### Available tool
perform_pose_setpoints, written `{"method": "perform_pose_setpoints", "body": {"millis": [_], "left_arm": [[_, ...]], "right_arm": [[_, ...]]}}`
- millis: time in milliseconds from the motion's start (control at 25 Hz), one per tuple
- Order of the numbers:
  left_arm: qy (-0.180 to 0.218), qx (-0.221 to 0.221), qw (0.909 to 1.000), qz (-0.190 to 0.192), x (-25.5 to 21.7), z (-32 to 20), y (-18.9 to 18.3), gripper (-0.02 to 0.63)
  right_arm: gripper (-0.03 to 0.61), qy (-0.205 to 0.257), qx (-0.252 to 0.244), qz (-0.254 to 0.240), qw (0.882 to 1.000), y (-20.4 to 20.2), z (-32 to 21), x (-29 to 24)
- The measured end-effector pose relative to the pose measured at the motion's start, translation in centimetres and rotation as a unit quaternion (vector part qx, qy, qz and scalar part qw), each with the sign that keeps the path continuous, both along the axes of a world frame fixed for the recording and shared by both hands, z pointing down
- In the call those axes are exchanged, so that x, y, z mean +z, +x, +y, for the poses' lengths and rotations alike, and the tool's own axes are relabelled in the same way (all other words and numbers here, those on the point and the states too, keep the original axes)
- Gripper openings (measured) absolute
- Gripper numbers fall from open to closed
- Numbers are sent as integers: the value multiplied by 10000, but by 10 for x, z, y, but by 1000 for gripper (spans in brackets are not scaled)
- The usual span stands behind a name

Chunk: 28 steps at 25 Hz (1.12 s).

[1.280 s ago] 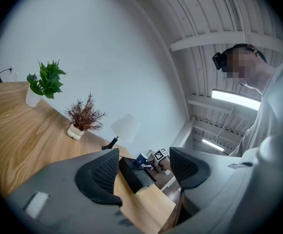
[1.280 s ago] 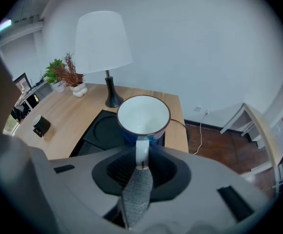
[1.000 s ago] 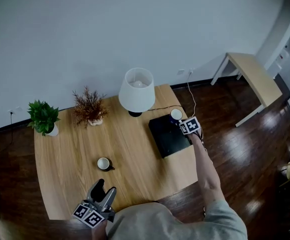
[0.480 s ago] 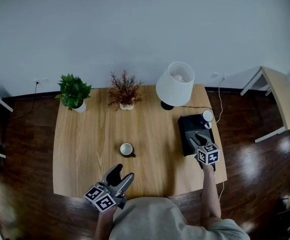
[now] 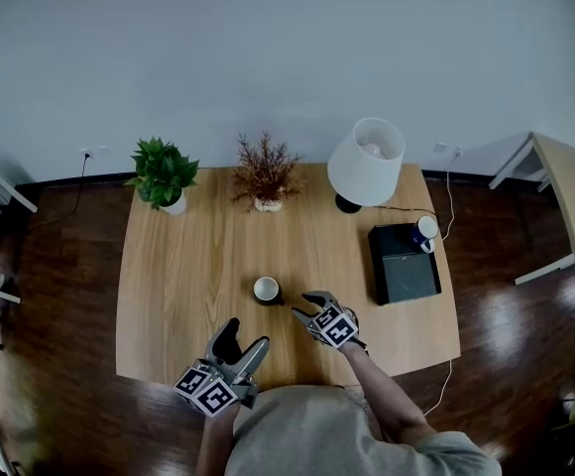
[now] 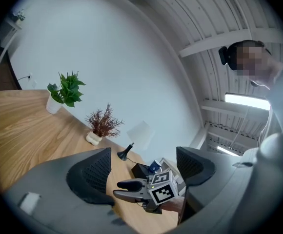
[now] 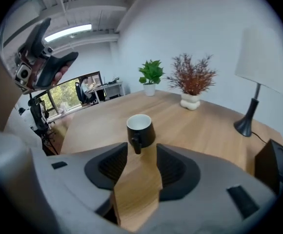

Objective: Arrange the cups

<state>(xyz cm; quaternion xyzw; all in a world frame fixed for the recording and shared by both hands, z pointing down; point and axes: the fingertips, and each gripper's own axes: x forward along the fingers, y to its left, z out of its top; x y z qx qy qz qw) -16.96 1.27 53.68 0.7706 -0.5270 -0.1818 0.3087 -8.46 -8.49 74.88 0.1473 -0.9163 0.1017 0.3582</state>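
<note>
A black cup (image 5: 266,289) with a white inside stands upright near the table's middle. My right gripper (image 5: 310,308) is just right of it, jaws opening with nothing between them. In the right gripper view the black cup (image 7: 140,129) sits just beyond the fingertips, handle towards me. A second cup (image 5: 426,228), blue with a white inside, rests on the far corner of a black box (image 5: 403,264) at the right. My left gripper (image 5: 240,337) hovers at the front edge, jaws opening wide and empty. The left gripper view shows the right gripper (image 6: 131,189) and the blue cup (image 6: 154,166).
A white-shaded lamp (image 5: 367,162), a dried plant in a white pot (image 5: 266,174) and a green potted plant (image 5: 164,172) line the back of the wooden table (image 5: 178,286). A cable (image 5: 448,191) runs off the right edge. Dark wooden floor surrounds the table.
My right gripper came away from the cup on the black box and swept left to beside the black cup, its jaws spreading. The left gripper stayed near the front edge.
</note>
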Motion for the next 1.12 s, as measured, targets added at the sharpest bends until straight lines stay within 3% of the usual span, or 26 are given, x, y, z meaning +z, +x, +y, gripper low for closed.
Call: {"method": "perform_pose_setpoints", "body": {"millis": [520,600,840,1040,1120], "left_arm": [[52,-348,9994,18,-1,12,-27,399],[49,-330,9994,14,0,13,-26,399],[23,-218,9998,-11,3,10,-25,397],[-13,-177,9998,38,7,15,-19,391],[-61,-178,9998,16,7,13,-20,391]], "right_arm": [[197,-69,-220,811,9964,-54,6,52],[152,-114,-218,888,9957,-59,7,58],[109,53,-227,1155,9930,-69,-3,59],[83,78,-335,988,9945,-68,2,51],[83,11,-141,754,9971,-60,-5,45]]}}
